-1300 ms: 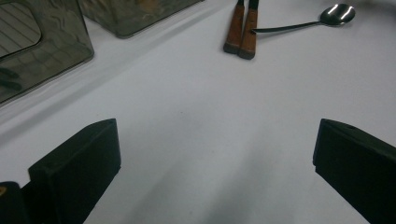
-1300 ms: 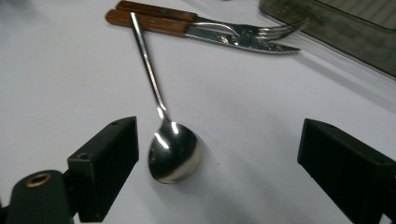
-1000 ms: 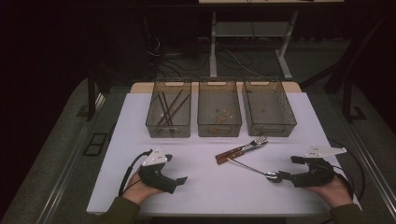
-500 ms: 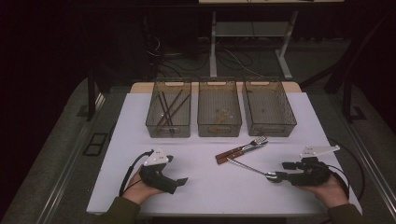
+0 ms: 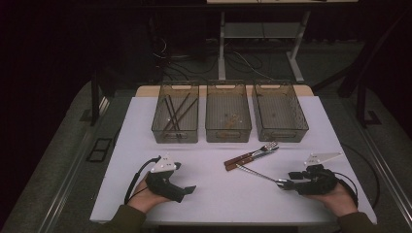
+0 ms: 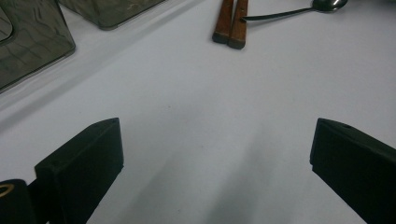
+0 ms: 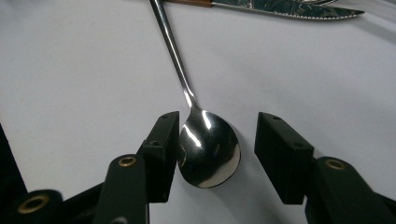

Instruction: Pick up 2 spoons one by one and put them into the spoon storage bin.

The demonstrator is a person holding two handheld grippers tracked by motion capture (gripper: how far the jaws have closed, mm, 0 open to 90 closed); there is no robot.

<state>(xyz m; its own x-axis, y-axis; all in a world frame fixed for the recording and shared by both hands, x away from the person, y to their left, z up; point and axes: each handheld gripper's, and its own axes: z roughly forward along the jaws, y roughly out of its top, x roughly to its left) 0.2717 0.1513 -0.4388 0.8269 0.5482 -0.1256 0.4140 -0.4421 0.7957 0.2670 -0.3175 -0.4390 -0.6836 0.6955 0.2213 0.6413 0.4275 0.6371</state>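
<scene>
Right gripper view: the right gripper has advanced since a second ago; its parted jaws now bracket the spoon bowl on the table, ready to close. Left gripper rests wide apart, empty.

A spoon is lying on the table with its bowl sitting between the jaws of the right gripper, touching one jaw and clear of the other. Its handle is running away from that gripper toward a knife and fork lying side by side beyond it. Further behind these, three bins are standing in a row. The left gripper is resting well apart, with bare table between its jaws.
</scene>
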